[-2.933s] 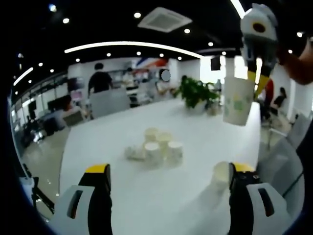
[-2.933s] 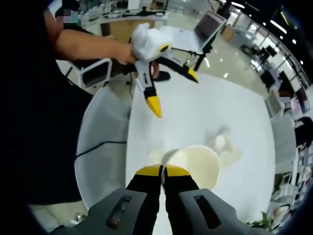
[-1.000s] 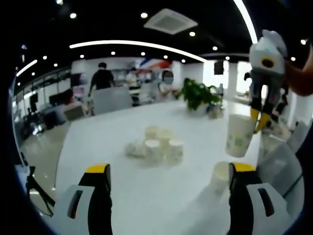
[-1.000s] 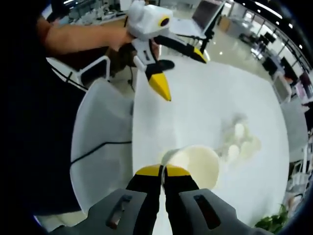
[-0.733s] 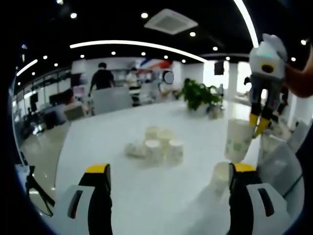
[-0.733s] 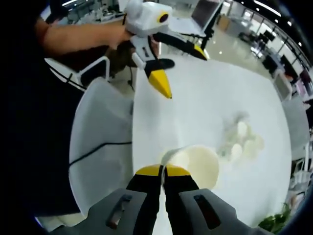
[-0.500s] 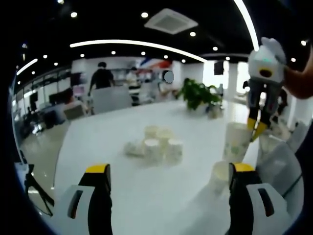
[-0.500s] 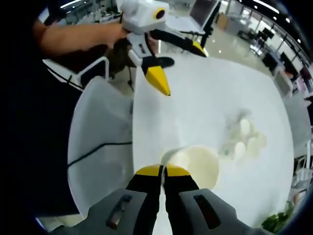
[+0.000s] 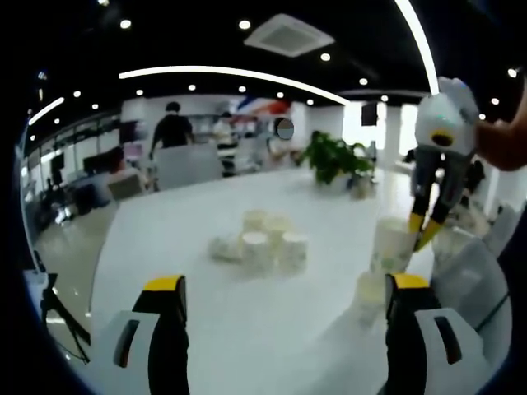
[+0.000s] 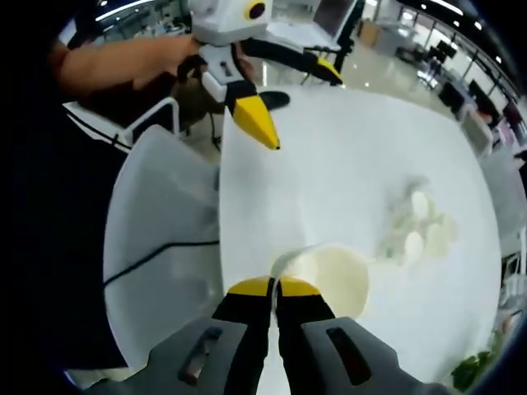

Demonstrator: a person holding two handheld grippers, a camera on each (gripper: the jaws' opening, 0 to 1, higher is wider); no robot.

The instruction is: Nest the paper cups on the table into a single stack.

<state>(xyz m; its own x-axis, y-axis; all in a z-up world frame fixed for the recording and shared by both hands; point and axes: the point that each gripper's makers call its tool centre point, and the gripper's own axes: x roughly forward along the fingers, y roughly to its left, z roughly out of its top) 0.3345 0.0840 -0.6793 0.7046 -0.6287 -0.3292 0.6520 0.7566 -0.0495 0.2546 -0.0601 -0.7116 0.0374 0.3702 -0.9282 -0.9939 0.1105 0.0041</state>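
White table carries everything. Cup cluster sits mid-table, well apart from both grippers. Left gripper has jaws spread wide, holding nothing, a lone cup just beside its right jaw. Right gripper has jaws pressed together, pinching the rim of a held cup. That cup is directly above the lone cup; contact is probably not made, hard to tell.
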